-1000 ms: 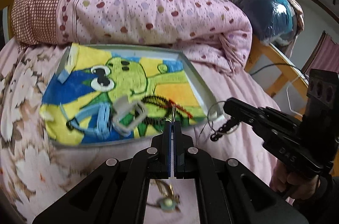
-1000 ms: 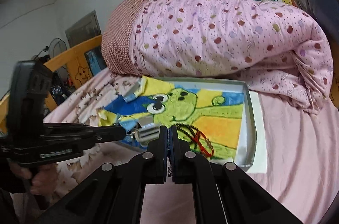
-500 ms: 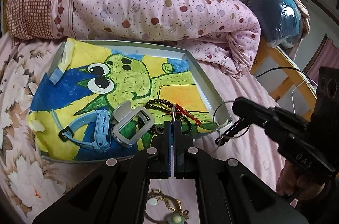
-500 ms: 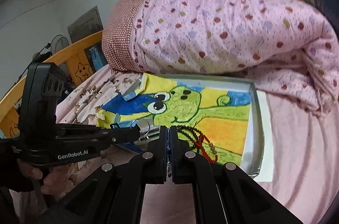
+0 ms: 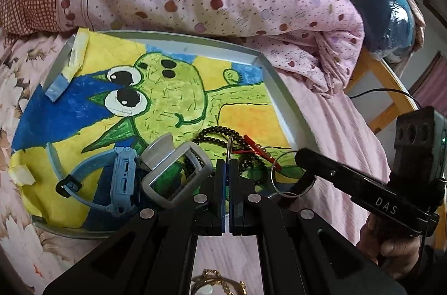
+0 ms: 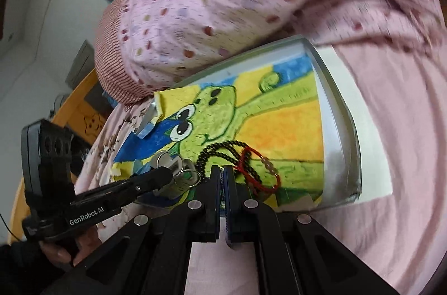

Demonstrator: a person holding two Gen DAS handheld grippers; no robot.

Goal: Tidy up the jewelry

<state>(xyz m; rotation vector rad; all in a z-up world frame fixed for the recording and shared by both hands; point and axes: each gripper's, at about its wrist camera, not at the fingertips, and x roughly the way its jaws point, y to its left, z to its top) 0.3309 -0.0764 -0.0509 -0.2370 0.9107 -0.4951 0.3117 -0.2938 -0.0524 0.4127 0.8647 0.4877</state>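
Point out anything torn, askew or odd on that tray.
The frog drawing lining the tray is damaged: its far-left corner is torn and curls up off the rim. The jewelry sits bunched together at the near edge.

Thin wire ring (image 5: pixel 282 175) — pinched, over tray (image 5: pixel 282 110)

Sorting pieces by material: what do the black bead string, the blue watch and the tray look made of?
Black bead string: small round dark beads, glossy, maybe wood or stone; I cannot tell which. Blue watch: matte pale-blue strap and case, looks like soft rubber or plastic. Tray: smooth grey rim with a dull sheen, likely metal.
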